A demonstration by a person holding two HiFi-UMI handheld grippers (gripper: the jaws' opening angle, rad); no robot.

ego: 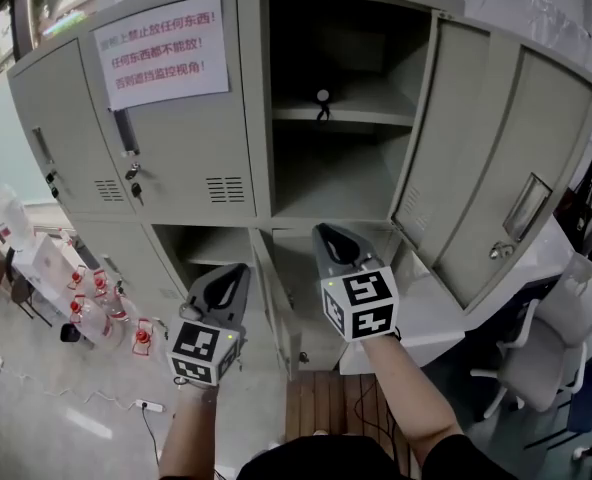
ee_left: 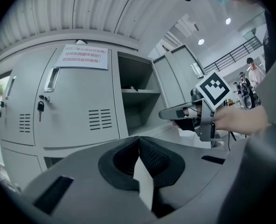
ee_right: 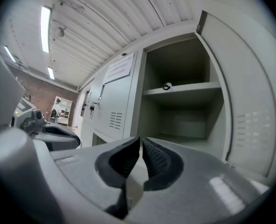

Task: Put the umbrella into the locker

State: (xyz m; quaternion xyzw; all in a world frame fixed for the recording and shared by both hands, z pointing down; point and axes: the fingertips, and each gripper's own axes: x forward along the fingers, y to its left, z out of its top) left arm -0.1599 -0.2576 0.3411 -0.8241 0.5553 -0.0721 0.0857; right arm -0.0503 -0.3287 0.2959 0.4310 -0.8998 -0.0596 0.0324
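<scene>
The grey locker (ego: 336,168) stands open, its door (ego: 496,168) swung out to the right. On its inner shelf (ego: 376,115) rests a small dark object with a pale round top (ego: 322,101), also visible in the right gripper view (ee_right: 167,86); I cannot tell what it is. No umbrella is recognisable in any view. My right gripper (ego: 326,232) (ee_right: 141,141) is shut and empty, level, just below the open compartment. My left gripper (ego: 240,270) (ee_left: 138,140) is shut with nothing in it, lower and to the left, by the bottom compartments. The left gripper view also shows the right gripper (ee_left: 168,114).
A paper notice (ego: 162,51) hangs on the closed left door, with keys (ego: 133,173) in its lock. The lower compartments (ego: 211,248) are open. Water bottles (ego: 96,308) stand on the floor at left. A white chair (ego: 556,338) and desk sit at right.
</scene>
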